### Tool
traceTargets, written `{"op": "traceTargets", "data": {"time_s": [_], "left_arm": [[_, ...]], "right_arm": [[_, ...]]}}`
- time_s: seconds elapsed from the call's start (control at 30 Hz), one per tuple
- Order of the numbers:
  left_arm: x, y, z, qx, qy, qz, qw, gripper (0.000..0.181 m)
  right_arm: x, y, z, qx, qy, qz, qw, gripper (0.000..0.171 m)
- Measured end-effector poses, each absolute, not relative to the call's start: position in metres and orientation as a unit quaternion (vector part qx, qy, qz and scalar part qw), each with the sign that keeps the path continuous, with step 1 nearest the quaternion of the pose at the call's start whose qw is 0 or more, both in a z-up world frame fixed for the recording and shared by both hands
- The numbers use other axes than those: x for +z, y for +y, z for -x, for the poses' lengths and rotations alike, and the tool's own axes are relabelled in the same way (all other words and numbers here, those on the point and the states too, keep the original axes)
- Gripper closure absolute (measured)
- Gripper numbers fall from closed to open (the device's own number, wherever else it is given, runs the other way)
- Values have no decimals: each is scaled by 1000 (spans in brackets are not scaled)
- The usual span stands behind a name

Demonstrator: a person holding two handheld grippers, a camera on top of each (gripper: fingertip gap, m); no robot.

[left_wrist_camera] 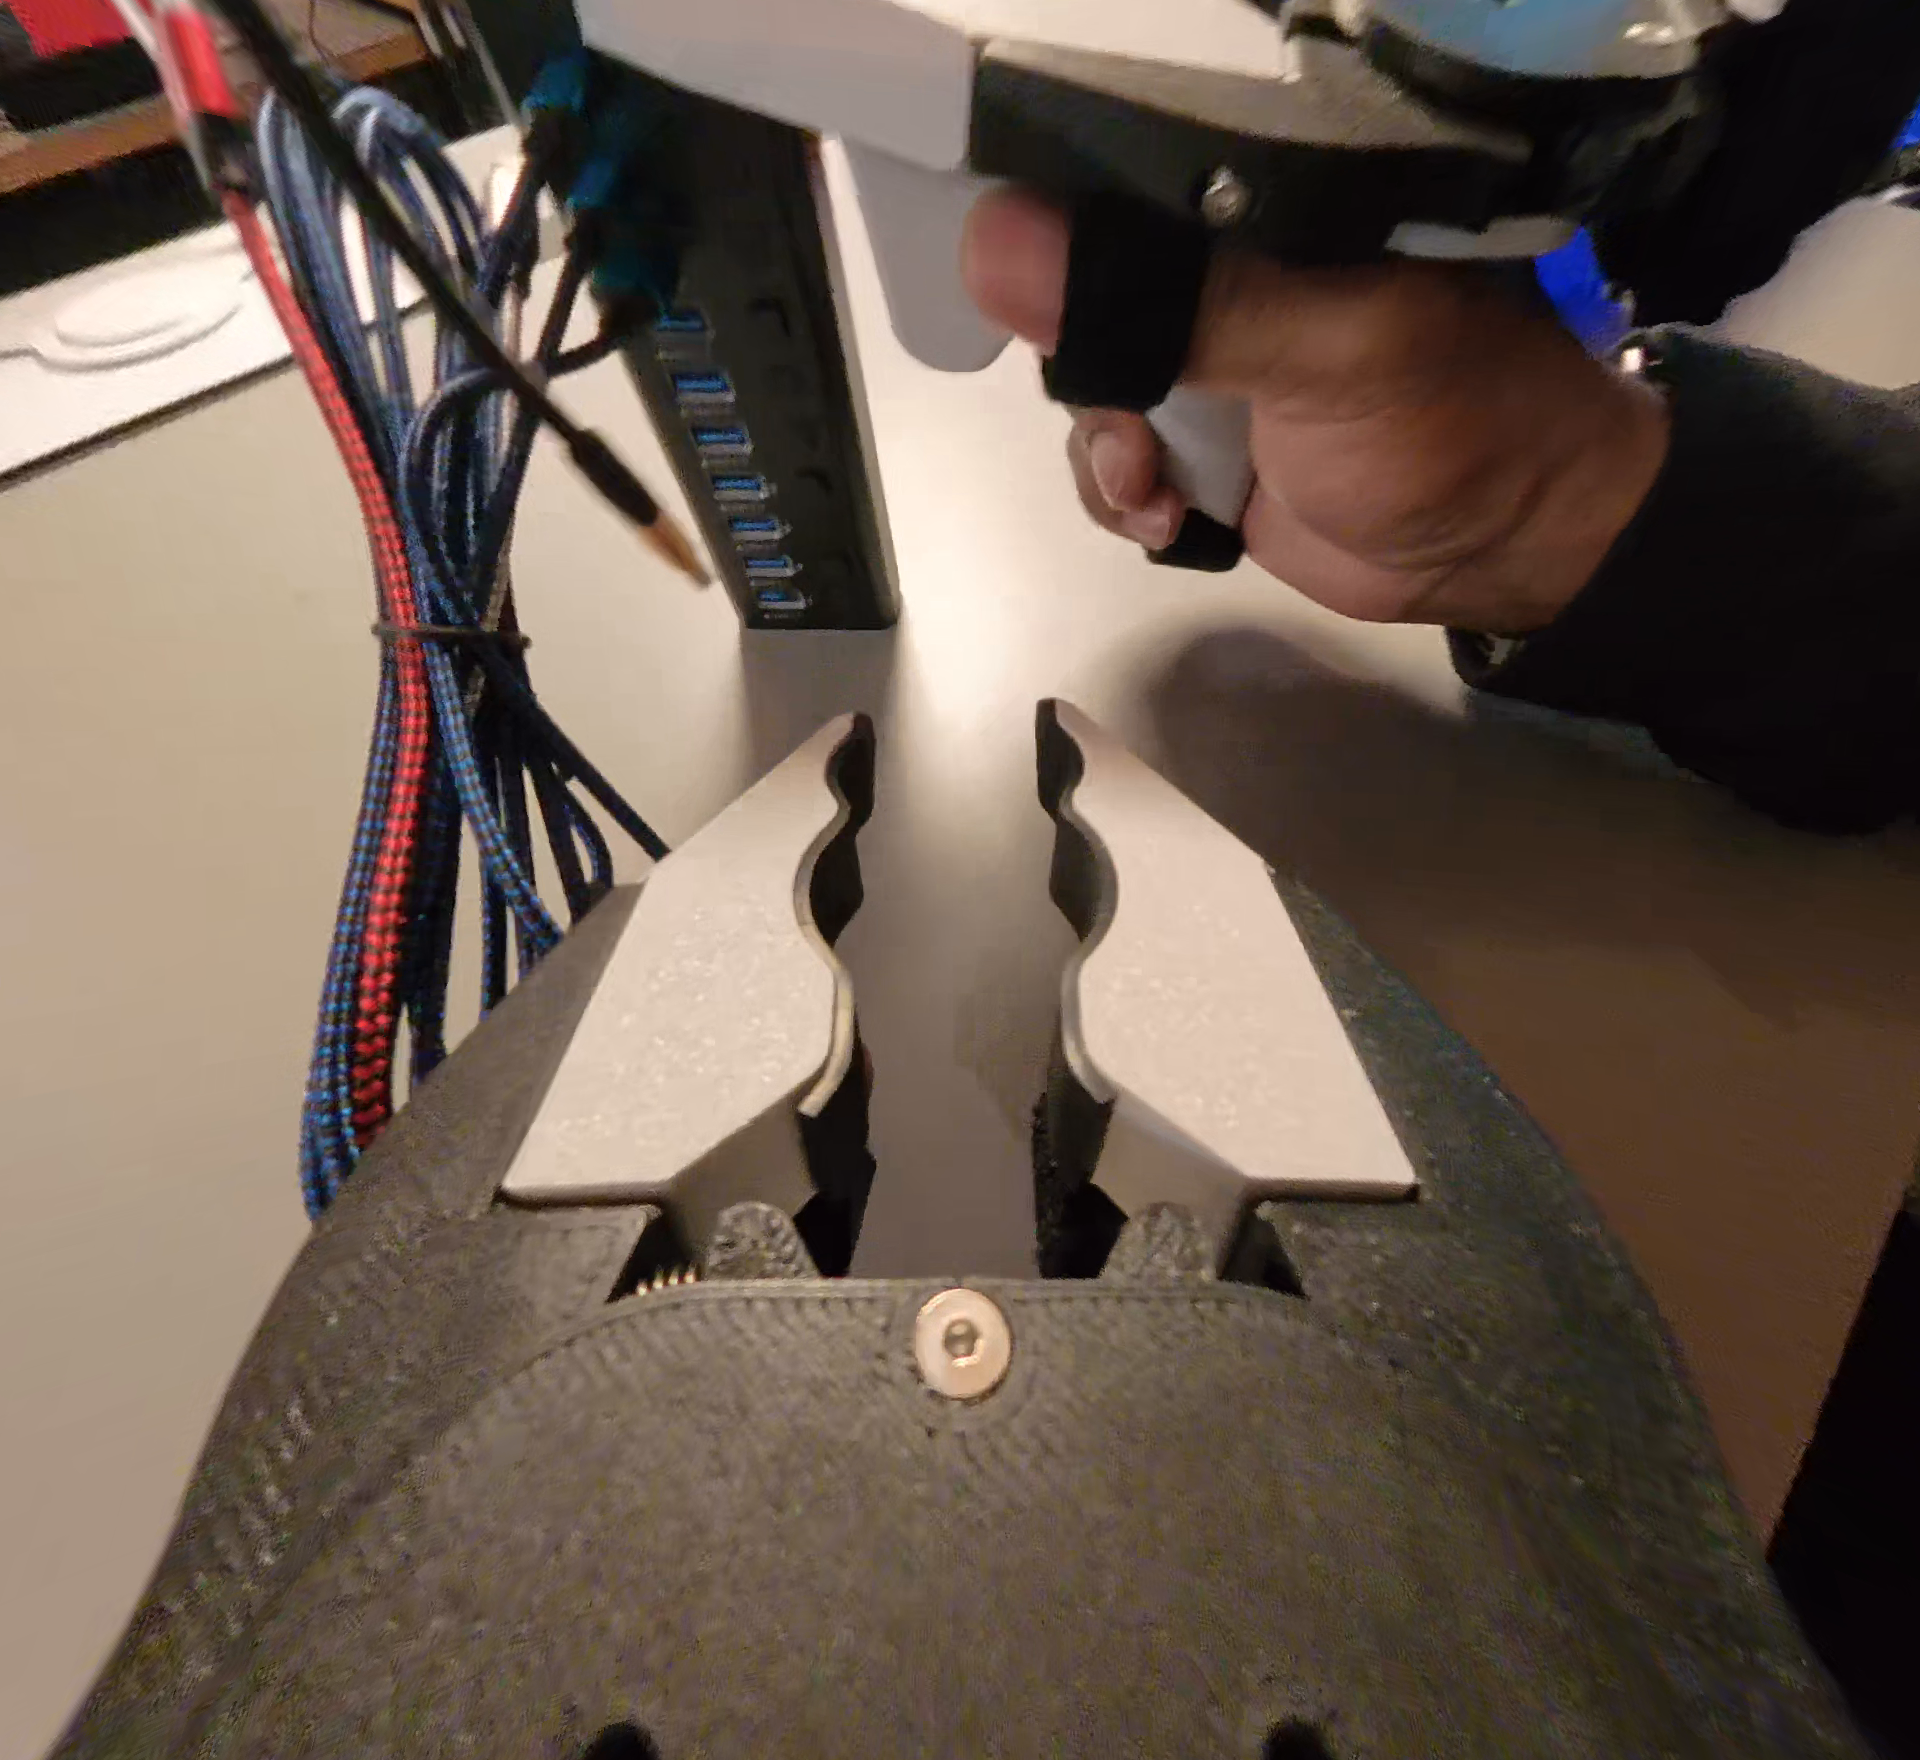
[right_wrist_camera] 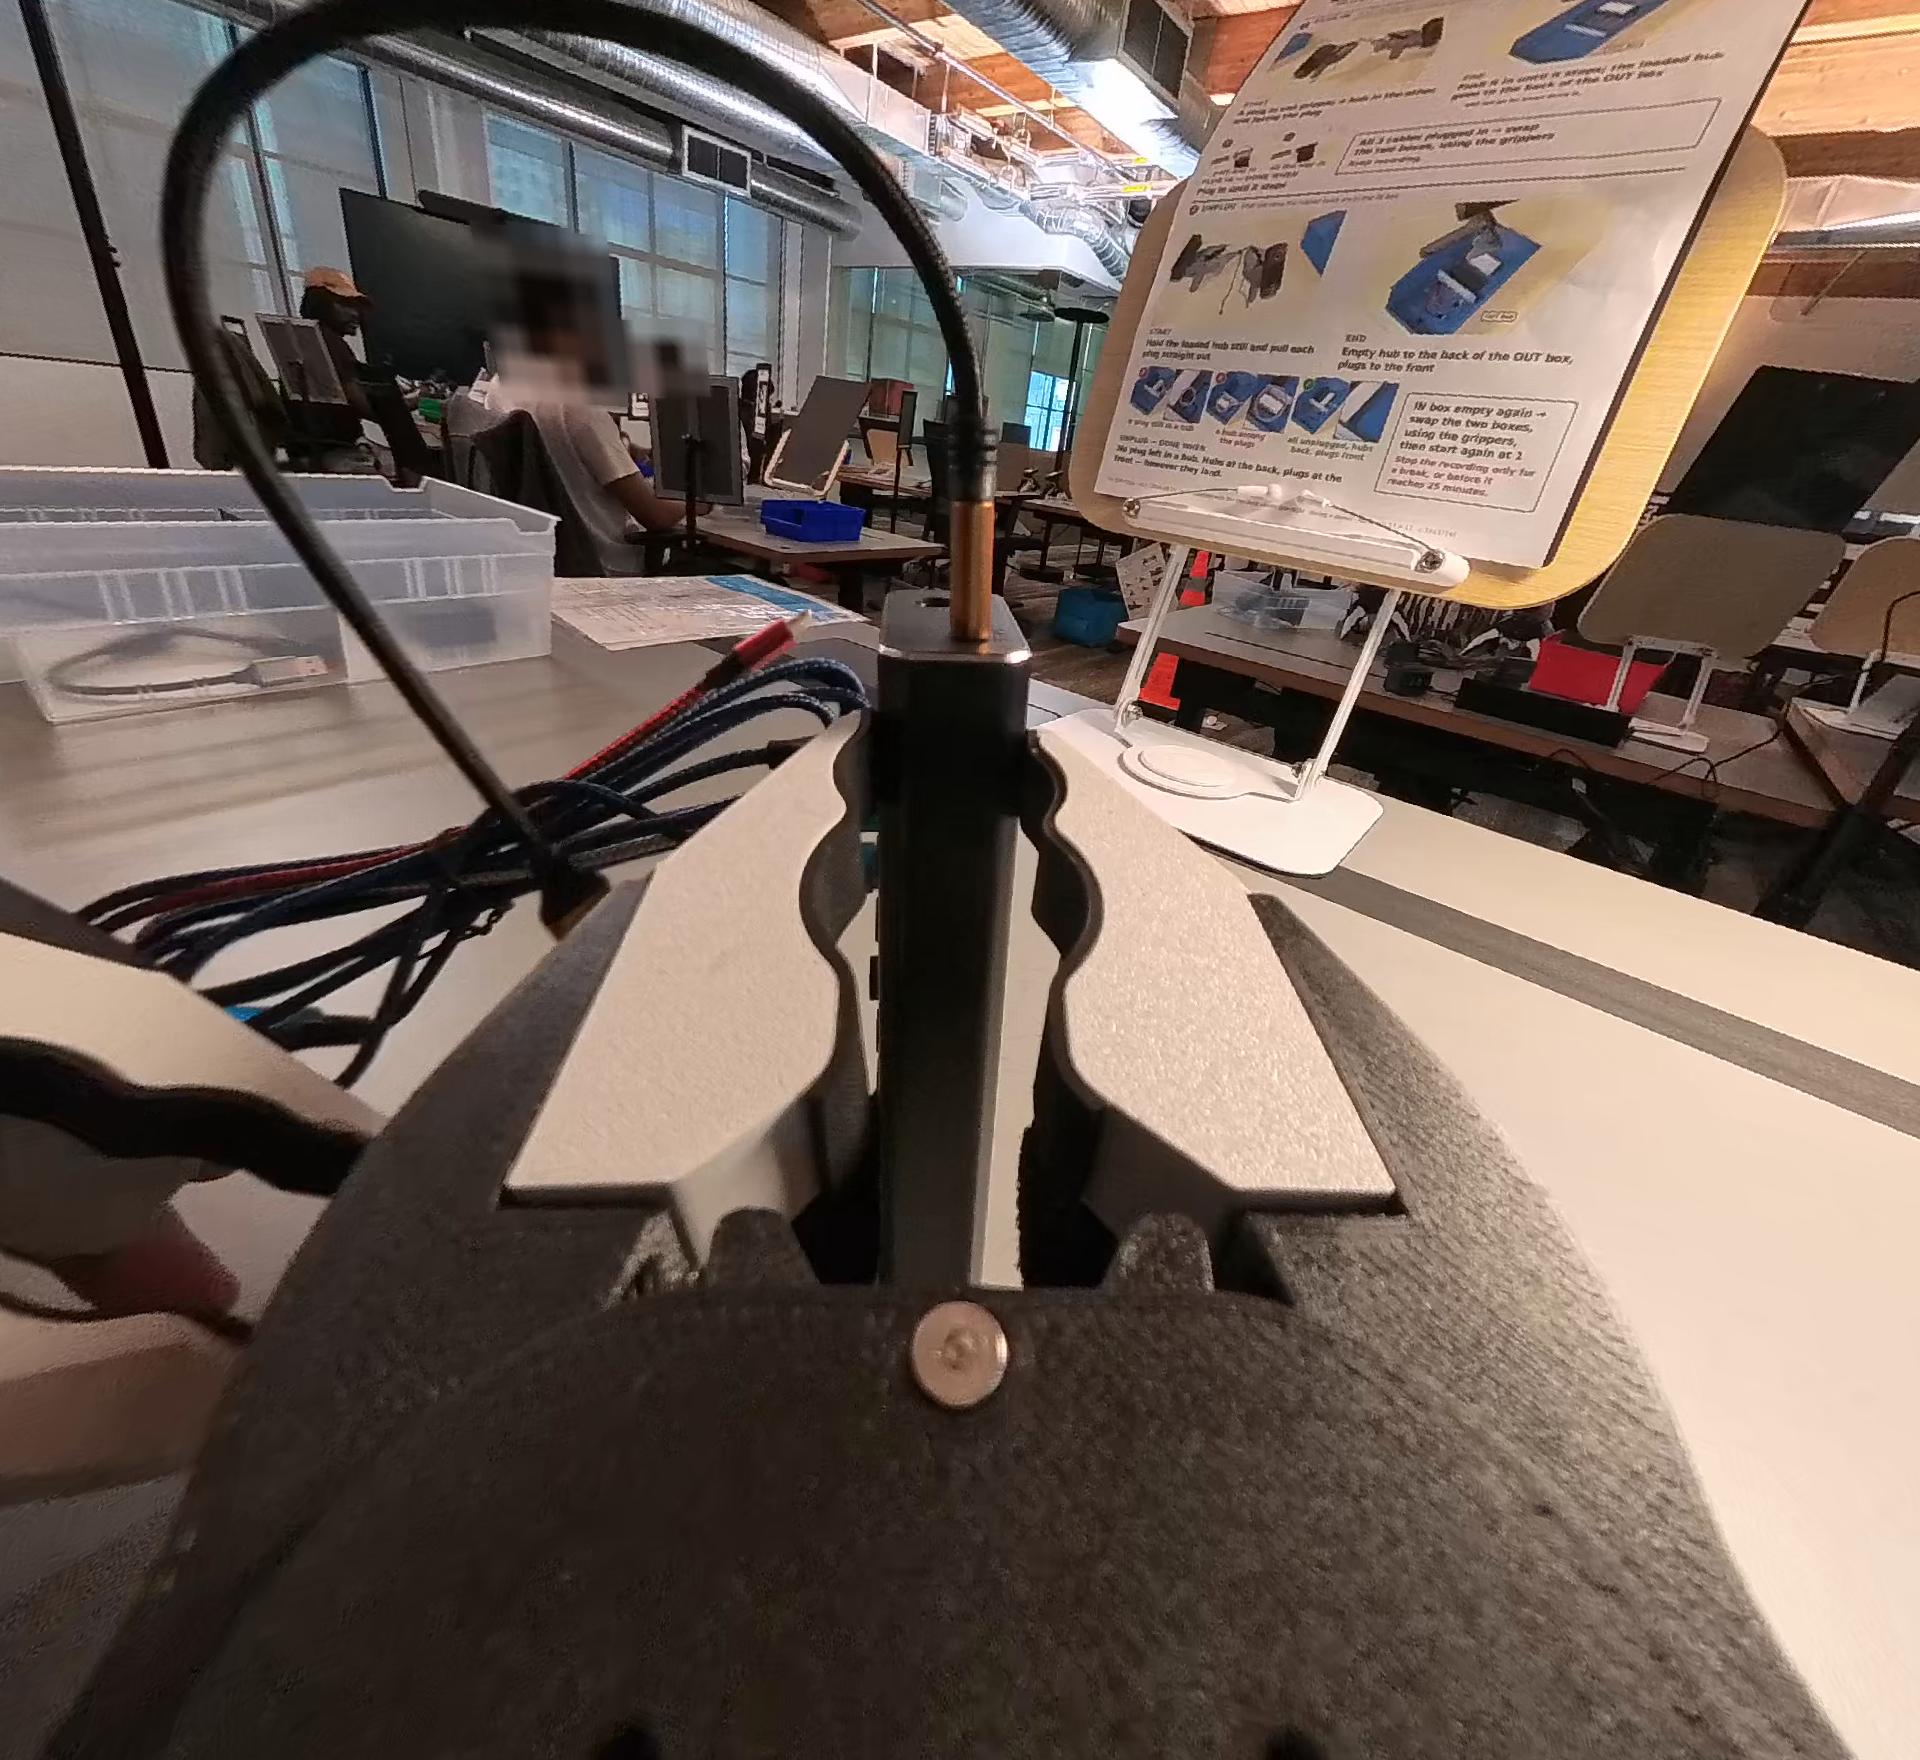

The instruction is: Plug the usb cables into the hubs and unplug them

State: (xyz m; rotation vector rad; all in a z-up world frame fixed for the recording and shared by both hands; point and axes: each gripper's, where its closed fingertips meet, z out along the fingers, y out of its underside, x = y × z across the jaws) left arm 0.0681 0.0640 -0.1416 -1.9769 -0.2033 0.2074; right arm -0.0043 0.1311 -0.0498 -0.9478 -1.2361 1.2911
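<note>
The right tongs [right_wrist_camera: 951,775], grey-fingered on a grainy black body, clamped a slim black hub [right_wrist_camera: 940,931] held above the pale desk [right_wrist_camera: 1558,1087]. A brass-tipped black cable [right_wrist_camera: 971,567] was plugged into its end. Braided red and blue cables [left_wrist_camera: 416,775] hung bundled from the hub's ports. The left tongs [left_wrist_camera: 956,723] were parted, holding nothing. A clear plastic bin [right_wrist_camera: 270,567] held a coiled cable.

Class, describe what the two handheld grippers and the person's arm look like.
Both grippers, left and right, have textured black bodies, pale grey jaws with wavy black-lined inner edges and one silver screw. The hand has black finger straps and a dark sleeve.
</note>
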Motion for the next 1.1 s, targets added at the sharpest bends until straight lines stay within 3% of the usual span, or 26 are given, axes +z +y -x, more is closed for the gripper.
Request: {"op": "traceTargets", "data": {"time_s": [0.43, 0.63, 1.1], "left_arm": [[-118, 56, -22, 74, -144, 779, 606, 140], [-92, 62, -19, -75, -172, 708, 681, 131], [-93, 72, -26, -66, 7, 722, 689, 122]], "right_arm": [[-50, 140, 6, 533, -507, 415, 535, 145], [-50, 140, 6, 531, -509, 415, 535, 145], [-51, 143, 7, 535, -504, 424, 529, 145]]}}
